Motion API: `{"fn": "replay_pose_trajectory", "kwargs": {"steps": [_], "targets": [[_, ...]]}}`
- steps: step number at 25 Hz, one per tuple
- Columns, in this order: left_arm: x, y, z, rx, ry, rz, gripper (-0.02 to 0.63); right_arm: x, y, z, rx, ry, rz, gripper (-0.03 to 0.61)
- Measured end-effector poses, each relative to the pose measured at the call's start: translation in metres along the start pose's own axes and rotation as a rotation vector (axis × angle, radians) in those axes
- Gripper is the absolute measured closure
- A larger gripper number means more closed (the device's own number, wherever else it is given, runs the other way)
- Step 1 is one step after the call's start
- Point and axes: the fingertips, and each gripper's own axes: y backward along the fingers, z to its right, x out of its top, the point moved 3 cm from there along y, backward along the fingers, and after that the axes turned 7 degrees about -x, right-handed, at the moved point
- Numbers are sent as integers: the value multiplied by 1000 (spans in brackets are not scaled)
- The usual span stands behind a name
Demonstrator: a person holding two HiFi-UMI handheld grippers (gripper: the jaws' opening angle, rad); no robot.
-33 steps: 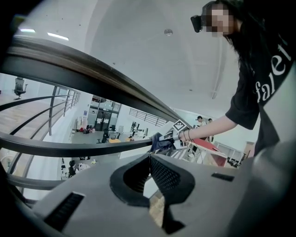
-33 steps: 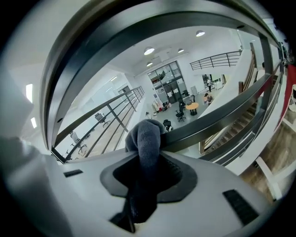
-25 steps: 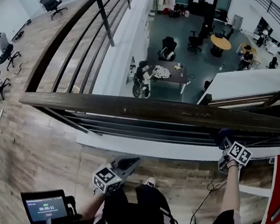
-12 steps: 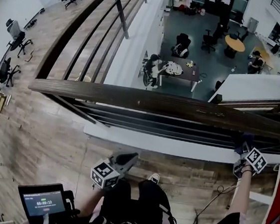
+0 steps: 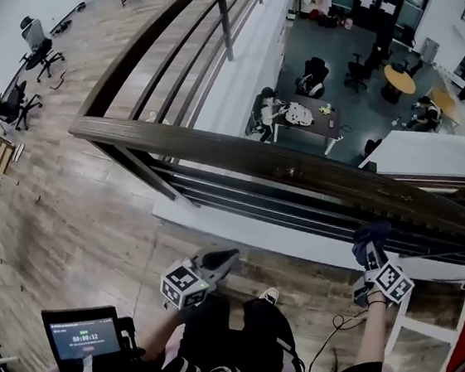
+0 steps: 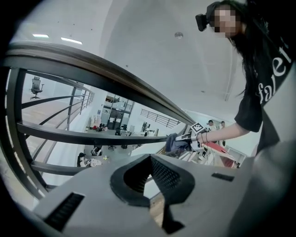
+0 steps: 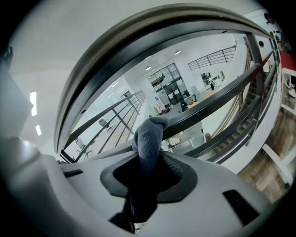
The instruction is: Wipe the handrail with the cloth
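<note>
Grip comes first in this setup: the right gripper (image 5: 372, 257) has its jaws clamped on the lower part of the dark blue-grey fabric cloth (image 5: 369, 237), so a soft wad stands clear of the tips and can meet the wood before any hard plastic does. In the right gripper view the cloth (image 7: 149, 137) rises from between the closed jaws, with the underside of the long dark wooden handrail (image 7: 106, 60) arcing above it and apart from it. From the head view, the cloth sits just below the near edge of the handrail (image 5: 260, 161), towards its right end, probably a starting point for a stroke along the top. The left gripper (image 5: 222, 262) hangs low near the person's legs, well away from the rail, jaws together on nothing, likely parked because one cloth needs only one hand.
</note>
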Motion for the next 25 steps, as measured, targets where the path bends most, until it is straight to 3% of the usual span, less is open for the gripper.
{"fn": "replay_pose_trajectory", "kwargs": {"steps": [5, 10, 17, 25], "targets": [[-8, 47, -37, 5, -18, -3, 614, -73, -29, -112, 105, 87, -84, 480], [-10, 81, -47, -14, 4, 27, 614, -122, -47, -193, 166, 151, -152, 480], [-47, 171, -132, 33, 6, 23, 614, -225, -122, -357, 278, 262, -274, 480], [-81, 241, -191, 92, 103, 29, 614, -317, -199, -489, 354, 416, -419, 480]]}}
